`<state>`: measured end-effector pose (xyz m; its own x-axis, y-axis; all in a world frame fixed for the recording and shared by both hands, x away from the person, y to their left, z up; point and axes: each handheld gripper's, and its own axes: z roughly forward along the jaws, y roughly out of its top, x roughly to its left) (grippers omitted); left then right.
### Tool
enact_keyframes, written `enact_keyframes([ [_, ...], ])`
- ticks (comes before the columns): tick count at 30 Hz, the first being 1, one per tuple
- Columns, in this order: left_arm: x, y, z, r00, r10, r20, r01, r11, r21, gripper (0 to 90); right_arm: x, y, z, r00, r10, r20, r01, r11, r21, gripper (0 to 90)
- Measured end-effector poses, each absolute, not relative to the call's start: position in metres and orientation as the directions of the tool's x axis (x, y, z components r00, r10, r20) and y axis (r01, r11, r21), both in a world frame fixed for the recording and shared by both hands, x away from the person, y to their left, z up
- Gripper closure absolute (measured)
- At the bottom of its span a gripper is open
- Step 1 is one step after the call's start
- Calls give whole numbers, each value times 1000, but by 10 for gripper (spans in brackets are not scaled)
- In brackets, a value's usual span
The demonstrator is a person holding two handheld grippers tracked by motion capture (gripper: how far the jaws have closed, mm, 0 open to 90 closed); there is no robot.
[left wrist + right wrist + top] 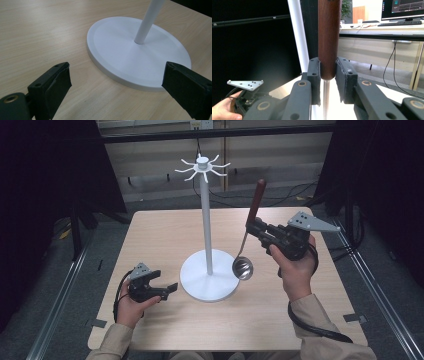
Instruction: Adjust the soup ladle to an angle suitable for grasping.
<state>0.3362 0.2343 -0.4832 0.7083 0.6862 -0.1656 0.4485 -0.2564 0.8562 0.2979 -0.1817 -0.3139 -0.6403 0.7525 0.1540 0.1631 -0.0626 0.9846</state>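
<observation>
The right gripper (327, 75) has its jaws pinched on the lower end of the dark brown wooden handle (329, 37) of a ladle (248, 227), just above the point where the handle joins the thin metal shaft (326, 100). In the high view, the right gripper (256, 229) is held above the right half of the table (155, 230) by the person's right hand (296, 267), with the grey three-cornered plate (311, 222) on its far right side. The ladle hangs nearly upright, handle tip toward the far side and slightly right, and its metal bowl (243, 268) lies at the right edge of the white round base (209, 281) of the stand; whether the bowl touches the base cannot be told. The stand's white pole (206, 220) rises from the base centre to a hub of curved hooks (202, 167), left of the ladle handle. The left gripper (115, 82) has its jaws spread wide with nothing between them, and looks toward the near left rim of the base (120, 75) and the foot of the pole (146, 25). In the high view, the left gripper (167, 289) is low over the near left part of the table, just left of the base, held by the left hand (131, 307).
</observation>
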Motion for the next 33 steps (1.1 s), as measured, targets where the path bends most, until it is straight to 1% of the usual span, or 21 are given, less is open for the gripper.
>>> enact_keyframes([
  [9,336,235,-483,709,686,-163,448,-260,856,79,298,-167,-307,-654,746,126,162,-24,987,748],
  [33,337,235,-483,707,685,-174,450,-247,858,79,305,-143,-286,-682,722,117,156,-13,988,747],
])
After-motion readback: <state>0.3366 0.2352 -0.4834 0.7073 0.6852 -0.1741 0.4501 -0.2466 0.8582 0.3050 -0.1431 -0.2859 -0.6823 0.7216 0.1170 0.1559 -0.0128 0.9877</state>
